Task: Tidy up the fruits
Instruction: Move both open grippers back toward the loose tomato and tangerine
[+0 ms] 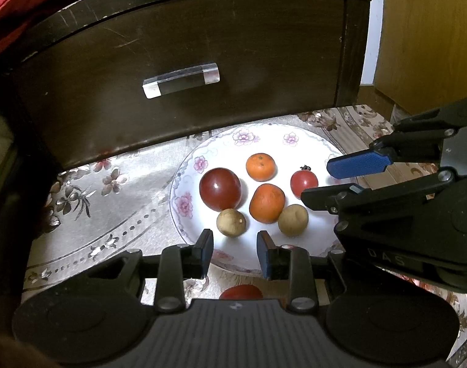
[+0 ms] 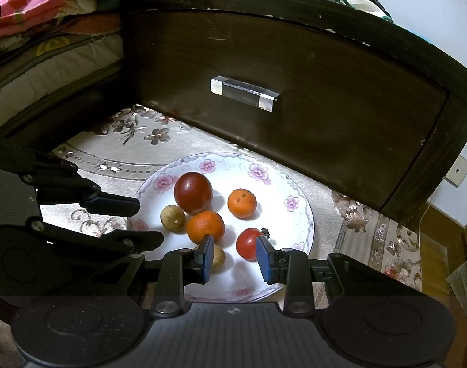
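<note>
A white plate with a pink floral rim (image 1: pixel 199 164) (image 2: pixel 294 204) holds a large dark red tomato (image 1: pixel 220 188) (image 2: pixel 193 192), two oranges (image 1: pixel 260 167) (image 1: pixel 267 203) (image 2: pixel 242 203) (image 2: pixel 205 226), a small red tomato (image 1: pixel 304 183) (image 2: pixel 248 243) and two brown round fruits (image 1: pixel 231 222) (image 1: pixel 293 220) (image 2: pixel 172 218). The second brown fruit (image 2: pixel 218 258) is half hidden behind a finger. My left gripper (image 1: pixel 235 243) (image 2: pixel 150 222) hovers open at the plate's near edge, empty. My right gripper (image 2: pixel 234 243) (image 1: pixel 316 181) is open over the plate, the small tomato just inside its right finger.
Another red fruit (image 1: pixel 241 292) lies on the floral cloth (image 1: pixel 111 214) under my left gripper, off the plate. A dark wooden drawer front with a clear handle (image 1: pixel 181 79) (image 2: pixel 244 93) rises right behind the plate. Folded bedding (image 2: pixel 49 55) is at the left.
</note>
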`<state>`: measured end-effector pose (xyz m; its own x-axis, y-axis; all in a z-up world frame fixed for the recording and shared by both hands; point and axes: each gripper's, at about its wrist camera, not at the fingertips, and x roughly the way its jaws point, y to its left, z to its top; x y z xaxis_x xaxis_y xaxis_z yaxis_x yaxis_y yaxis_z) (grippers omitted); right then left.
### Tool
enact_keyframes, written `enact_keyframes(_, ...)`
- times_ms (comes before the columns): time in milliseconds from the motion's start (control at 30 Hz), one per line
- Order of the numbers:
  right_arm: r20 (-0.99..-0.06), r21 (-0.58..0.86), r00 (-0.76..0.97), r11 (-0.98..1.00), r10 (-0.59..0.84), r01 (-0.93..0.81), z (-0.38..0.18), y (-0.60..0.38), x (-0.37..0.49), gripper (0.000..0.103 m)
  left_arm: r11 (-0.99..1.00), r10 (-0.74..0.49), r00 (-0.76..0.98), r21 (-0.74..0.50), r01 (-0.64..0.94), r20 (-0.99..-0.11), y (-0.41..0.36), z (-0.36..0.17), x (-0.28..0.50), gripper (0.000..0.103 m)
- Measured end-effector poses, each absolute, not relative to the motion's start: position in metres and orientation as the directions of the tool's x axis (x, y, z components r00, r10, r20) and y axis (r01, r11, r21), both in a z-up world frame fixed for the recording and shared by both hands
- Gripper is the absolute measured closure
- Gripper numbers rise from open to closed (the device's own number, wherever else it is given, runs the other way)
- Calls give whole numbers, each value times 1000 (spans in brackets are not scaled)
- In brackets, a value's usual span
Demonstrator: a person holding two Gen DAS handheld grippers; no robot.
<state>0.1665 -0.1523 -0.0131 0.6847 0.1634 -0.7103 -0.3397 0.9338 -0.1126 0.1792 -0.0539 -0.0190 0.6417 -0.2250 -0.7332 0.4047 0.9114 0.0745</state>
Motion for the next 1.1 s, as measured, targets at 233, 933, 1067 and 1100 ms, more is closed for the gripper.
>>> enact_keyframes(233,-706,-111,688,933,168,-343,-11,-150,164,74,912,-220,648,82,402,-729,-52,-16,174,67)
enact_keyframes(933,-726,-75,648,910,231,-408,-9,-132,131,73,892,-240,627,87,444,-741,-27,-13,136,65)
enact_keyframes(1067,-740,-57,623,899,254,-434,-12,-130,120,73,882,-245,609,87,463,-755,-18,-16,127,63)
enact_keyframes(1100,-745,-53,614,895,260,-443,-14,-128,118,73,880,-243,602,89,467,-760,-15,-18,126,63)
